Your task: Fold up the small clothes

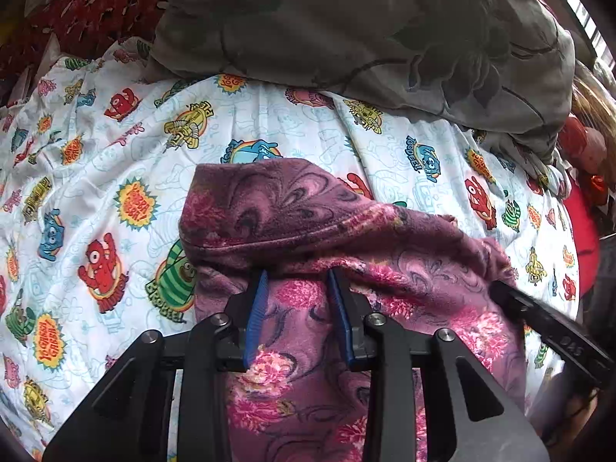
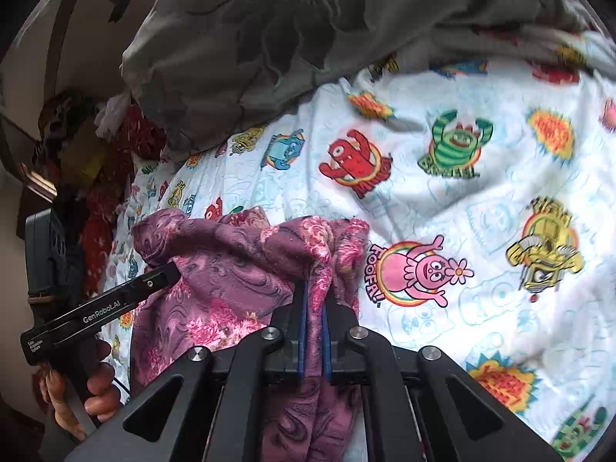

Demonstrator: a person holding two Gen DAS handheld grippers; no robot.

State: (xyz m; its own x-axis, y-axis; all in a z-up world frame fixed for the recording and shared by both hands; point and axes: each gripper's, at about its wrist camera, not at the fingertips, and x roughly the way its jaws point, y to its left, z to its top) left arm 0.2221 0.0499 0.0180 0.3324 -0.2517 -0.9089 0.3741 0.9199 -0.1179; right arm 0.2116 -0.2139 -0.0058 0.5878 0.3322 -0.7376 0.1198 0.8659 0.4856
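Cartoon bedsheet (image 1: 269, 131) (white), grey floral pillow (image 1: 365, 19).

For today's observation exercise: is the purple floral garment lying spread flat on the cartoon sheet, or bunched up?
Bunched up. The purple floral garment rises in folds off the cartoon sheet, pinched between the right gripper pads.

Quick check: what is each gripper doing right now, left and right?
Left gripper: shut on the purple floral garment, fabric bunched between its pads.
Right gripper: shut on the same garment, pinching a fold.
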